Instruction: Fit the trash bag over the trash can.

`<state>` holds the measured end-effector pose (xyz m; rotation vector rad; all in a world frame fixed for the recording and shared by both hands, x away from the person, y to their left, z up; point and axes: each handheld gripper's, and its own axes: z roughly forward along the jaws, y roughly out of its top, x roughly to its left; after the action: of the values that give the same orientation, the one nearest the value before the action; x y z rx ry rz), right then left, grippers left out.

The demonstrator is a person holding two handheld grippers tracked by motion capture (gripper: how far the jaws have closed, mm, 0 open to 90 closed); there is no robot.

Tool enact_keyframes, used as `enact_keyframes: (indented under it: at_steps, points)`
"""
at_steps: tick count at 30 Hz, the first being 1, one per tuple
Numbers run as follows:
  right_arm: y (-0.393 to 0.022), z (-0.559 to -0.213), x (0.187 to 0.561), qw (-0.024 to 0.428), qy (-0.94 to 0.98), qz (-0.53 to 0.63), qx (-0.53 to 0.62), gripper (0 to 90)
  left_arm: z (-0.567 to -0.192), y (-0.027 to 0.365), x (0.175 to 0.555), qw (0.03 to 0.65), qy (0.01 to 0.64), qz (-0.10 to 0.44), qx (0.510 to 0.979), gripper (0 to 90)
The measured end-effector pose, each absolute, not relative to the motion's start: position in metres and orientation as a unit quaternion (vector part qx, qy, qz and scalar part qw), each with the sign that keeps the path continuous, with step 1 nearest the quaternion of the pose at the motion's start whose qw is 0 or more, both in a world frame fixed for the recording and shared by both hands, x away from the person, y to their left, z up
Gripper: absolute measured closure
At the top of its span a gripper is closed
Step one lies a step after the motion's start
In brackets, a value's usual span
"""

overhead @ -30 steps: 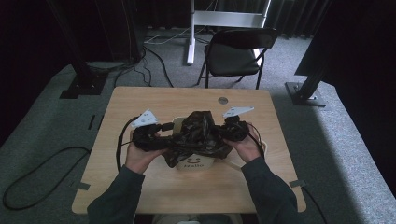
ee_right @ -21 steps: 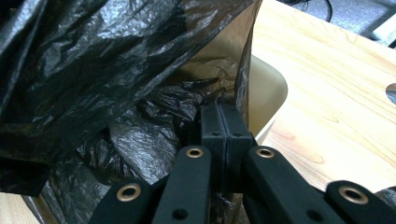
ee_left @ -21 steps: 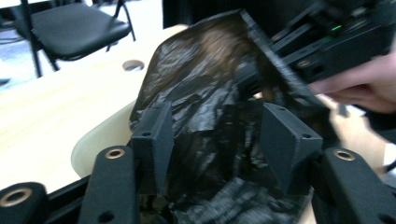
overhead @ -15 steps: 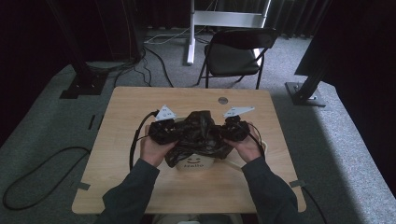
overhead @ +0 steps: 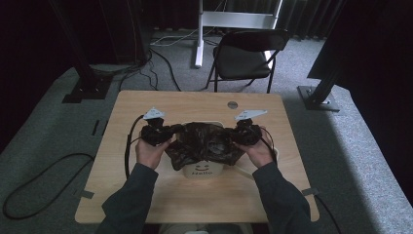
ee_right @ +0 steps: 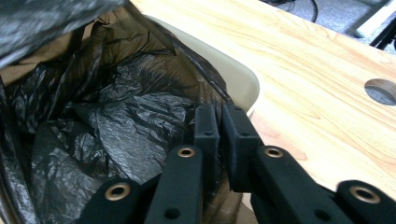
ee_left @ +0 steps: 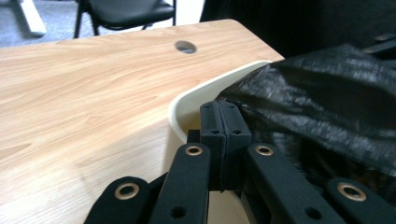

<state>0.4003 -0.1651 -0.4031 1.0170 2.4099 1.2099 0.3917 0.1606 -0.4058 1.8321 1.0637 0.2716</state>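
A cream bin [overhead: 200,171] stands on the wooden table [overhead: 146,195], draped with a black plastic bag [overhead: 202,141]. My left gripper [overhead: 170,132] is at the bag's left edge. In the left gripper view its jaws [ee_left: 225,112] have just been closing and meet at the bag's [ee_left: 327,98] edge, beside the bin's rim [ee_left: 187,100]. My right gripper [overhead: 233,135] is at the bag's right edge. In the right gripper view its jaws [ee_right: 220,116] have just been opening. A thin gap shows between the pads, with bag film [ee_right: 116,121] lying there by the rim [ee_right: 238,77].
A cable hole [overhead: 233,104] is in the table behind the bin. A black folding chair [overhead: 243,58] stands past the far edge. Cables [overhead: 44,190] lie on the carpet at left, and dark stands flank the table.
My left gripper reached in to the bag, shut on its edge and drew it leftward and down; the bag now spreads wider. The right hand kept still.
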Motion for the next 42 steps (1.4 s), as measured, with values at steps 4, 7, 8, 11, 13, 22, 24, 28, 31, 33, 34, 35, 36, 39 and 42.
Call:
enact_keyframes:
  at_steps: [4, 7, 8, 11, 13, 22, 24, 28, 31, 33, 34, 35, 36, 39, 42]
  points:
    - [-0.167, -0.403, 0.401, 0.136, 0.828, 0.415, 0.353, 80.3, -0.414, 0.171, 0.399, 0.481, 0.457, 0.108, 0.741, 90.0]
    - [-0.167, -0.403, 0.402, 0.136, 0.827, 0.414, 0.355, 79.1, -0.419, 0.176, 0.403, 0.476, 0.467, 0.106, 0.737, 90.0]
    - [-0.167, -0.403, 0.402, 0.136, 0.827, 0.414, 0.355, 79.1, -0.419, 0.176, 0.403, 0.476, 0.467, 0.106, 0.737, 90.0]
    - [-0.169, -0.403, 0.403, 0.137, 0.825, 0.414, 0.358, 76.6, -0.427, 0.182, 0.409, 0.472, 0.483, 0.1, 0.731, 90.0]
    - [-0.169, -0.404, 0.404, 0.137, 0.826, 0.414, 0.358, 76.2, -0.43, 0.183, 0.411, 0.471, 0.487, 0.098, 0.728, 90.0]
    - [-0.17, -0.404, 0.404, 0.14, 0.828, 0.408, 0.358, 74.5, -0.445, 0.194, 0.416, 0.455, 0.507, 0.091, 0.726, 90.0]
    - [-0.171, -0.403, 0.403, 0.142, 0.83, 0.405, 0.357, 74.0, -0.446, 0.197, 0.416, 0.457, 0.513, 0.087, 0.721, 90.0]
    - [-0.17, -0.403, 0.402, 0.146, 0.83, 0.406, 0.353, 73.4, -0.449, 0.202, 0.417, 0.453, 0.521, 0.087, 0.718, 90.0]
    - [-0.17, -0.403, 0.402, 0.147, 0.831, 0.404, 0.353, 73.4, -0.451, 0.205, 0.418, 0.447, 0.529, 0.085, 0.716, 90.0]
    - [-0.17, -0.403, 0.402, 0.146, 0.831, 0.404, 0.353, 73.5, -0.454, 0.206, 0.419, 0.444, 0.533, 0.082, 0.716, 90.0]
    - [-0.17, -0.403, 0.402, 0.146, 0.831, 0.405, 0.353, 73.5, -0.454, 0.206, 0.419, 0.443, 0.534, 0.079, 0.716, 90.0]
    - [-0.17, -0.403, 0.402, 0.145, 0.831, 0.405, 0.353, 73.5, -0.455, 0.206, 0.419, 0.444, 0.532, 0.076, 0.717, 90.0]
    - [-0.169, -0.403, 0.402, 0.145, 0.831, 0.405, 0.353, 73.5, -0.456, 0.206, 0.419, 0.445, 0.531, 0.073, 0.717, 90.0]
    - [-0.168, -0.403, 0.401, 0.144, 0.831, 0.405, 0.352, 73.4, -0.455, 0.206, 0.417, 0.453, 0.524, 0.07, 0.718, 84.0]
    - [-0.168, -0.403, 0.401, 0.144, 0.831, 0.407, 0.351, 73.3, -0.452, 0.208, 0.415, 0.462, 0.52, 0.07, 0.715, 76.1]
